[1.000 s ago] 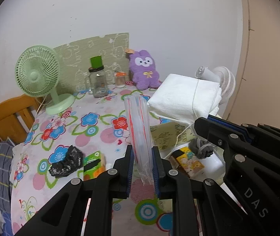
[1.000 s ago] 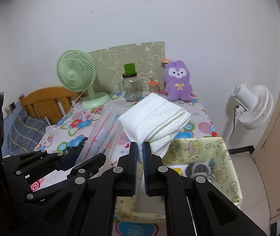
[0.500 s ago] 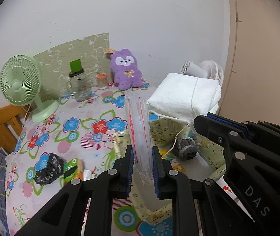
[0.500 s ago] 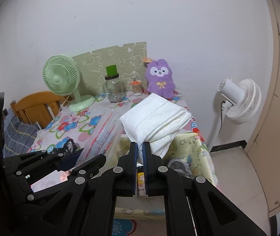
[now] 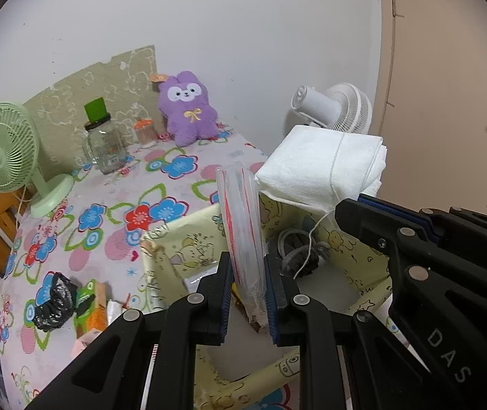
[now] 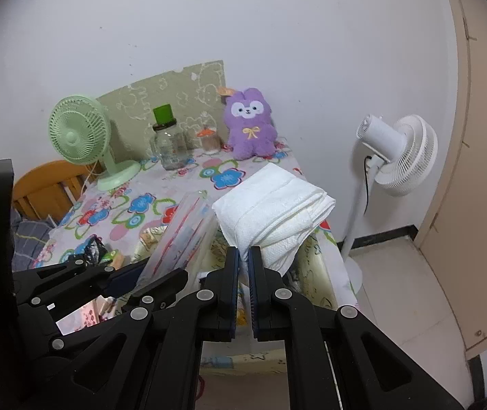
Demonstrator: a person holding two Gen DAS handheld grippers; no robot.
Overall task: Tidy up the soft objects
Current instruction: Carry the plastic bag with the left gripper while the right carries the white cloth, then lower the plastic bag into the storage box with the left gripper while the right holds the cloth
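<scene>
My left gripper (image 5: pixel 247 266) is shut on a stack of clear zip bags with red stripes (image 5: pixel 241 218) and holds it upright over a yellow cartoon-print fabric box (image 5: pixel 175 242). My right gripper (image 6: pixel 242 256) is shut on a folded white towel (image 6: pixel 274 205), held above the same box (image 6: pixel 315 256). The towel also shows in the left wrist view (image 5: pixel 325 167), with a loose thread hanging down. A grey knitted item (image 5: pixel 298 249) lies inside the box. A purple plush bunny (image 5: pixel 189 106) sits at the back of the table.
The floral table (image 5: pixel 107 205) carries a green desk fan (image 5: pixel 4 150), a glass jar with a green lid (image 5: pixel 101 140), a small orange-lidded jar (image 5: pixel 144 133), a black crumpled bag (image 5: pixel 54 300) and a green-orange pack (image 5: pixel 88 300). A white standing fan (image 6: pixel 397 150) is on the right, by a beige door.
Both grippers have moved right and back with their loads. They now hang over the yellow box, which has come fully into view. The table items have shifted left in view.
</scene>
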